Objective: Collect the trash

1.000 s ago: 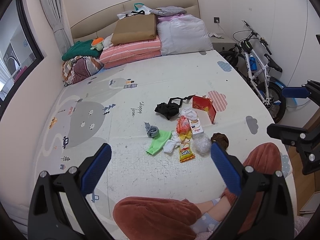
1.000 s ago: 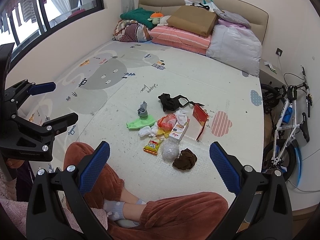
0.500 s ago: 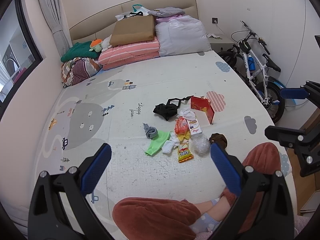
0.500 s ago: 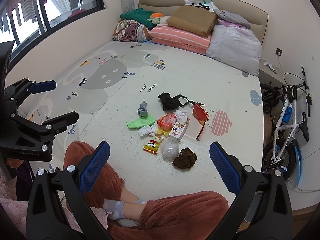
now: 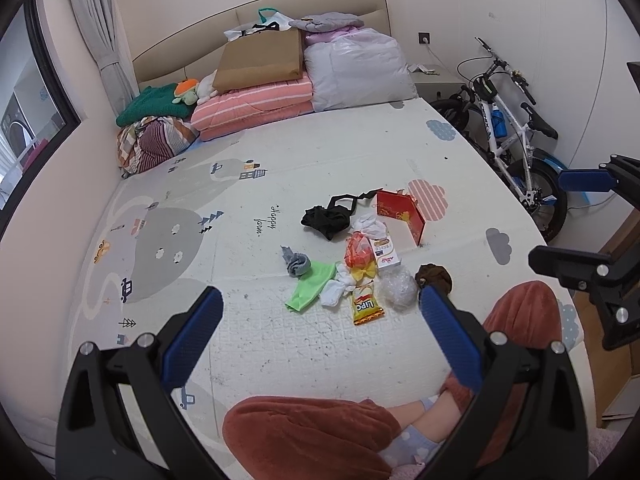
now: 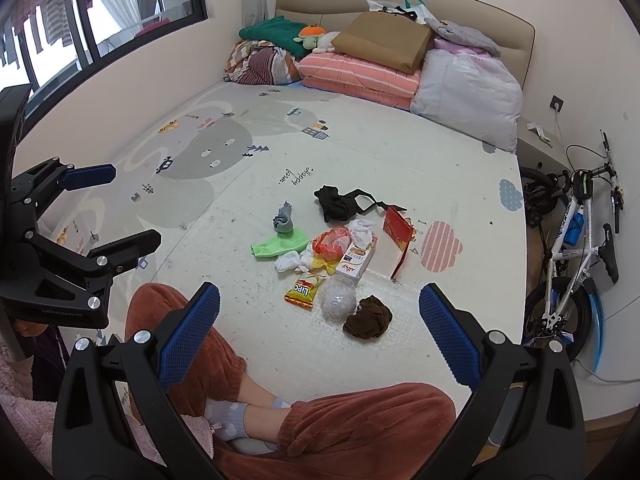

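Observation:
A pile lies on the play mat: a yellow Lipo snack packet [image 5: 365,307] [image 6: 303,291], a clear crumpled plastic ball [image 5: 397,291] [image 6: 338,299], a white biscuit box [image 5: 385,251] [image 6: 357,258], an orange wrapper [image 5: 357,249] [image 6: 333,241] and an open red paper bag [image 5: 402,216] [image 6: 397,232]. Mixed in are green, grey, white, black and brown clothes. My left gripper [image 5: 320,328] is open and empty, held above the mat short of the pile. My right gripper [image 6: 320,320] is open and empty, also short of the pile.
A person's crossed legs in rust trousers [image 6: 340,424] sit just under both grippers. Folded bedding and a brown paper bag [image 5: 260,60] are stacked by the headboard. A white bicycle [image 6: 576,240] stands right of the mat. A window [image 6: 80,20] is at left.
Both views have shifted only slightly; the pile sits a touch lower-left in the left wrist view. Both grippers stay open and empty.

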A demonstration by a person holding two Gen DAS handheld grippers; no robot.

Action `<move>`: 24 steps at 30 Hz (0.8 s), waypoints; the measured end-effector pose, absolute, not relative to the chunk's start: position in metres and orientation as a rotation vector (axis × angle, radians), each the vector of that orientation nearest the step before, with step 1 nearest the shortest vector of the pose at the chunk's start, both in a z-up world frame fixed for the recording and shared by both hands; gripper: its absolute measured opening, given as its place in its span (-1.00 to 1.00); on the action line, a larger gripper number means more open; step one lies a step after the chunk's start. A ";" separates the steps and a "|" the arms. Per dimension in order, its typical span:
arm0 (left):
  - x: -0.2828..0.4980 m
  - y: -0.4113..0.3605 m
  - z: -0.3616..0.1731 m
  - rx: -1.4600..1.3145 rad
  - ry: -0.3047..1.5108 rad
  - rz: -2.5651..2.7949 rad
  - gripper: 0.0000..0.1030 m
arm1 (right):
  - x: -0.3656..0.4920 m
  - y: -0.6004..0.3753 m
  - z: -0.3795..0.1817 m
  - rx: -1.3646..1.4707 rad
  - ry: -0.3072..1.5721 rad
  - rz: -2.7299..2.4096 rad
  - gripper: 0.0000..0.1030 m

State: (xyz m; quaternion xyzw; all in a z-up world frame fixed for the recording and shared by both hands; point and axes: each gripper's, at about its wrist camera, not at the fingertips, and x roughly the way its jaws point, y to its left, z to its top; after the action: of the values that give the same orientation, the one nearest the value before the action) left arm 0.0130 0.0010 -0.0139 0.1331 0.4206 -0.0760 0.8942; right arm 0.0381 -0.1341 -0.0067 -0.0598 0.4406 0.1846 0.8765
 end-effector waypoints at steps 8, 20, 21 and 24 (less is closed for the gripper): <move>0.013 0.000 -0.015 0.278 0.871 -0.156 0.92 | 0.040 -0.136 -0.009 -0.122 0.924 0.384 0.87; 0.015 -0.004 -0.019 0.280 0.873 -0.156 0.92 | 0.041 -0.136 -0.009 -0.121 0.925 0.384 0.87; 0.015 -0.005 -0.019 0.281 0.873 -0.156 0.92 | 0.042 -0.137 -0.009 -0.120 0.926 0.384 0.87; 0.015 -0.005 -0.019 0.281 0.872 -0.157 0.92 | 0.042 -0.137 -0.010 -0.123 0.924 0.384 0.87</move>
State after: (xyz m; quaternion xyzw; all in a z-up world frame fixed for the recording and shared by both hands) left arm 0.0155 -0.0046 -0.0189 0.1355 0.4203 -0.0756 0.8940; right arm 0.0420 -0.1365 -0.0102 -0.0590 0.4425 0.1838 0.8758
